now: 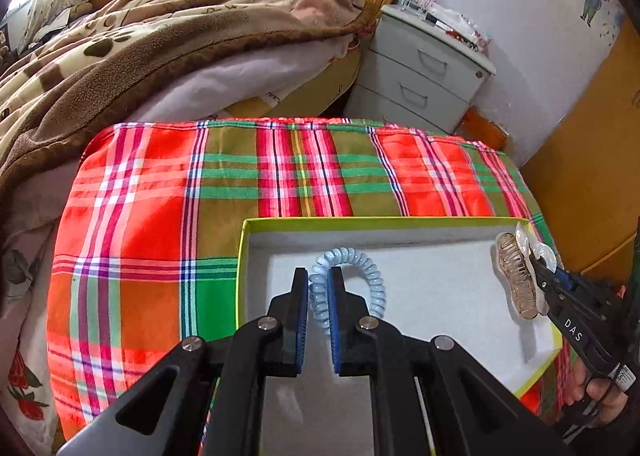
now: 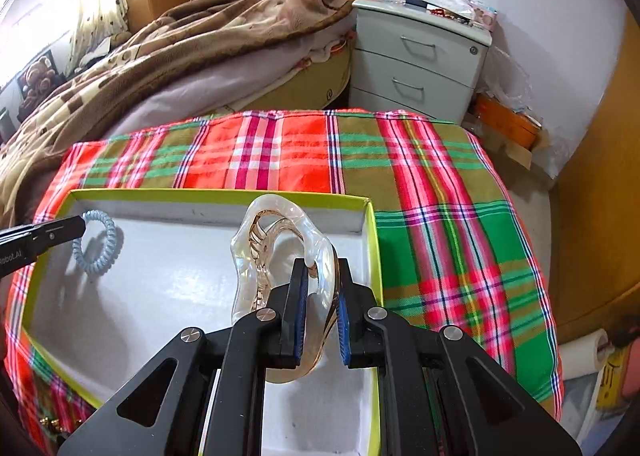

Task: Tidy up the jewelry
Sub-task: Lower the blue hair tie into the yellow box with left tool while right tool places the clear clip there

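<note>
Read "DAS" on right gripper (image 1: 538,256), clamped on hair claw (image 2: 280,276); left gripper (image 1: 319,280) pinched coil tie (image 1: 348,288) over box (image 1: 360,221), plaid cloth (image 1: 160,196), bedroom.

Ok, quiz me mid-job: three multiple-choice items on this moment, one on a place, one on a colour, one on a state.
1. Where is the hair claw clip?
A. on the nightstand
B. over the box's right side, in the right gripper
C. on the blanket

2. What colour is the spiral hair tie?
A. pale blue
B. red
C. black

3. How is the left gripper?
A. wide open above the cloth
B. shut on the spiral hair tie
C. out of view

Answers:
1 B: the right wrist view shows the clear clip between the fingers, above the white floor of the green-rimmed box near its right wall.
2 A: both views show light blue coils.
3 B: the left wrist view shows the blue pads pinching the coil over the box.
</note>
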`<action>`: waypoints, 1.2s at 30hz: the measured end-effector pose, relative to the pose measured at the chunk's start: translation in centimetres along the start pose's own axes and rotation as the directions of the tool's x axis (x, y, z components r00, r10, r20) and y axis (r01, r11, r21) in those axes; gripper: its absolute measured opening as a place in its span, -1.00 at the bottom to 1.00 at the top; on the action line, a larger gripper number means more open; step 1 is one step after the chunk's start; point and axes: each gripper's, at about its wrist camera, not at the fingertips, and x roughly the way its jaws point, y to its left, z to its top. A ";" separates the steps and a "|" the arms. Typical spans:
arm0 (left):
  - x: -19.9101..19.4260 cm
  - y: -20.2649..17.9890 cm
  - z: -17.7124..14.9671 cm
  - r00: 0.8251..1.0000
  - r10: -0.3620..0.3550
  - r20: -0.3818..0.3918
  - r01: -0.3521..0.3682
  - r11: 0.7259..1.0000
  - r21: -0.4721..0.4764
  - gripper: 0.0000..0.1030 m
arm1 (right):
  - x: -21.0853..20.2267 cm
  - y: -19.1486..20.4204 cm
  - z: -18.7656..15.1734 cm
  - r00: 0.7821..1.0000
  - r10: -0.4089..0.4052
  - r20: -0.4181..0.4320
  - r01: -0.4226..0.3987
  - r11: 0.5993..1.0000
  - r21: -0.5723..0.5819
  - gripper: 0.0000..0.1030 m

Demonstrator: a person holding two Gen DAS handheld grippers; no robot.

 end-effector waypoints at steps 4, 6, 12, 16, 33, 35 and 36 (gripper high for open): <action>0.6 0.0 -0.1 1.000 0.011 -0.008 -0.011 1.000 0.002 -0.80 | 0.6 -0.1 0.1 1.000 -0.005 -0.006 0.005 1.000 0.001 -0.74; 1.0 0.1 -0.2 1.000 0.013 -0.022 -0.013 1.000 -0.006 -0.80 | 0.6 -0.1 0.2 1.000 -0.008 -0.007 0.008 1.000 0.003 -0.74; 1.1 0.2 -0.2 1.000 0.010 -0.027 -0.011 1.000 -0.015 -0.80 | 0.7 0.3 0.3 1.000 -0.024 -0.007 0.024 1.000 -0.009 -0.72; 1.0 0.4 -0.2 1.000 0.013 -0.028 -0.014 1.000 -0.021 -0.79 | 0.7 0.1 0.3 1.000 -0.019 -0.003 0.019 1.000 0.005 -0.71; -3.9 -0.3 -1.3 0.999 -0.028 0.045 0.028 1.000 0.004 -0.28 | -3.4 -0.3 0.1 0.994 0.034 0.104 -0.038 0.999 0.035 -0.40; -5.1 -0.4 -1.9 0.997 -0.041 0.063 0.040 0.999 0.009 -0.28 | -4.7 -0.4 -0.5 0.991 0.044 0.126 -0.049 0.998 0.037 -0.39; -5.8 -0.6 -2.4 0.996 -0.038 0.074 0.037 0.999 0.017 -0.27 | -5.4 -0.4 -0.9 0.989 0.053 0.135 -0.058 0.998 0.035 -0.39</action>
